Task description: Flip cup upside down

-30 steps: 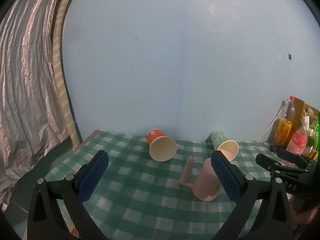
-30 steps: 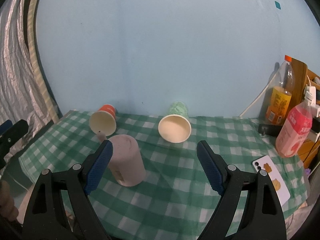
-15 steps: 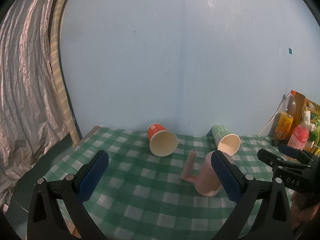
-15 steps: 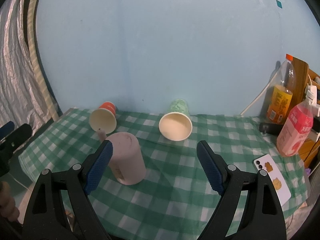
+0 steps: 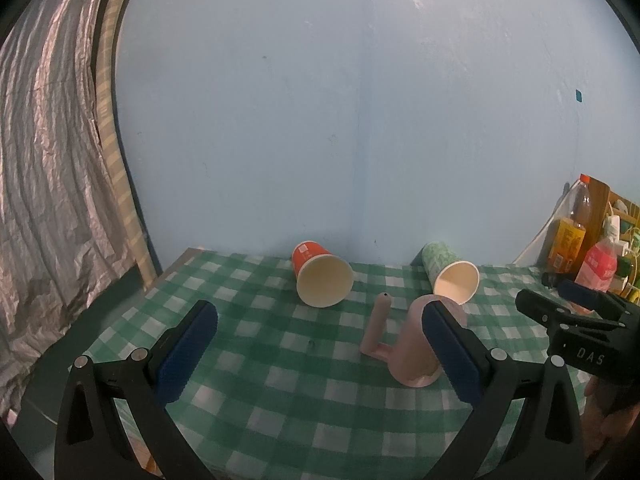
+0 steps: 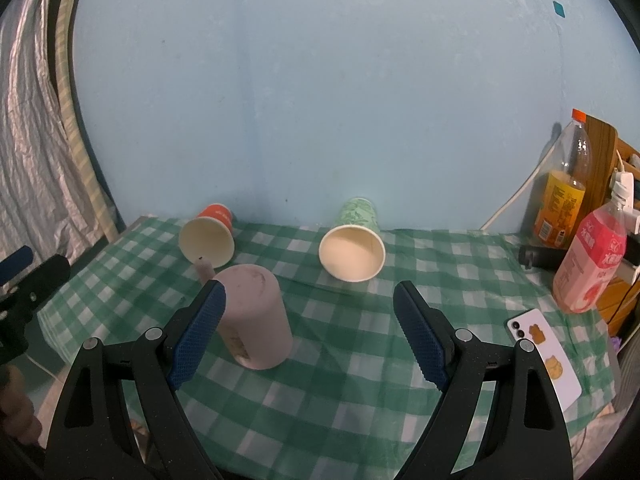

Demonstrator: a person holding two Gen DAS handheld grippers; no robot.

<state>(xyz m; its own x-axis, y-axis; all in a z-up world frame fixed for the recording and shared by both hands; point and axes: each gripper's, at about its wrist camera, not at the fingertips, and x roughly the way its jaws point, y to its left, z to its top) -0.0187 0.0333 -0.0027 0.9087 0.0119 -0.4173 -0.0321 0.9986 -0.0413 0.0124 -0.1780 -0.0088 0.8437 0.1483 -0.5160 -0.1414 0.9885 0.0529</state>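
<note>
Your pink handled cup (image 6: 256, 316) already stands mouth-down at lower centre-left; both the left gripper (image 5: 320, 354) and right gripper (image 6: 310, 336) hold jaws spread, empty, so judge whether to retreat.

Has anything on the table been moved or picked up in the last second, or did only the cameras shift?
Nothing was grabbed or released. Both grippers, left and right, stayed open and empty while drawing slightly back and up from the table. The pink cup stays upside down, and the orange paper cup and green paper cup lie on their sides where they were.
</note>
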